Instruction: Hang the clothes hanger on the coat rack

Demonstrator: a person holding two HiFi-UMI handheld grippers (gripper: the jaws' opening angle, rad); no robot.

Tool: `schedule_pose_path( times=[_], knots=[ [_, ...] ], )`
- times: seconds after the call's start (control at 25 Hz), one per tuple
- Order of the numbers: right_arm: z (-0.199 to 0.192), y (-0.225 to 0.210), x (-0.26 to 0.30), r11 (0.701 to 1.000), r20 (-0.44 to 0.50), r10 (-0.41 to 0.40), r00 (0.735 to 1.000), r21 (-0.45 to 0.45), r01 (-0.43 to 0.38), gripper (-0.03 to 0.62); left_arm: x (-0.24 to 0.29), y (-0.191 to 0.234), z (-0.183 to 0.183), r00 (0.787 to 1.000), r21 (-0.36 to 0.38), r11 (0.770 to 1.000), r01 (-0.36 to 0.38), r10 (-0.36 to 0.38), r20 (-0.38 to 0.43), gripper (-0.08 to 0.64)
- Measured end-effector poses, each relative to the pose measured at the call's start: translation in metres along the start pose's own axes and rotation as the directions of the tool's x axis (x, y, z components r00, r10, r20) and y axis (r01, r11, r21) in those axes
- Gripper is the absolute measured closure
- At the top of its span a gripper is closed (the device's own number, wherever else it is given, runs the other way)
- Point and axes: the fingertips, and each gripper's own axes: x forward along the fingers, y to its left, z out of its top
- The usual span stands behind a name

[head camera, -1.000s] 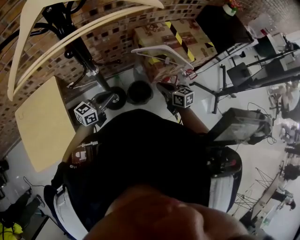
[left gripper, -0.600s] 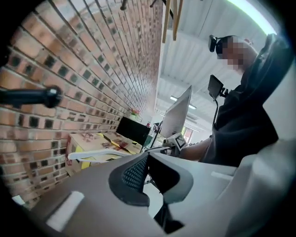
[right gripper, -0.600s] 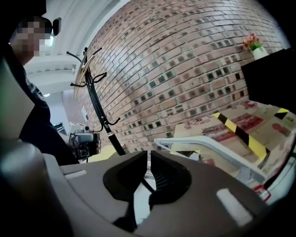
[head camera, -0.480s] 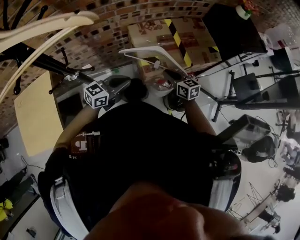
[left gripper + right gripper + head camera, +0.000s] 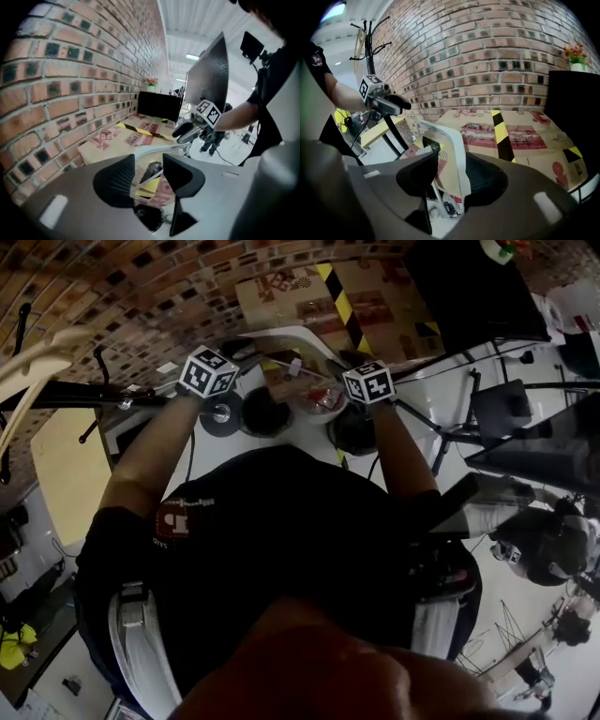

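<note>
— Black left claw [image 5: 149, 161]: jaws just opened and now spread. White hanger [image 5: 162, 149] shows in the gap, pads off it.
— Right claw [image 5: 452, 161]?
— Also just opened. Hanger arm stands between the jaws, no squeeze visible.
— Hanger location?
— Head view, top centre, between both claws, by the taped cardboard box [image 5: 300, 296] at the brick wall [image 5: 141, 296]. Coat rack [image 5: 75, 395] at left edge, well apart.

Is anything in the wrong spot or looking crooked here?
Yes. The white plastic clothes hanger rests askew down low beside the printed cardboard boxes. It is not up on the black coat rack, where a cream wooden hanger already hangs.
</note>
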Motion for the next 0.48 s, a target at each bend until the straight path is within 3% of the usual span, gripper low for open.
schedule_pose_path(
  times=[0.12, 0.28, 0.36, 0.48],
  knots=[
    [-0.013, -0.007, 0.017, 0.998, -0.083, -0.001, 0.997, -0.067, -0.004, 0.382, 0.028, 0.032, -0.016, 0.991, 0.049, 0.997, -0.056, 0.062, -0.122, 0.368],
    [-0.022, -0.012, 0.033, 0.99, -0.16, -0.021, 0.987, -0.139, -0.002, 0.376, 0.056, 0.061, -0.037, 0.955, 0.162, 0.984, -0.074, 0.117, -0.274, 0.319],
    [-0.025, -0.015, 0.036, 0.989, -0.189, -0.028, 0.982, -0.149, 0.0, 0.376, 0.066, 0.069, -0.045, 0.941, 0.175, 0.983, -0.056, 0.11, -0.32, 0.304],
    [-0.033, -0.018, 0.039, 0.989, -0.228, -0.032, 0.973, -0.15, -0.003, 0.377, 0.083, 0.07, -0.069, 0.906, 0.221, 0.975, 0.04, 0.058, -0.419, 0.295]
  ],
)
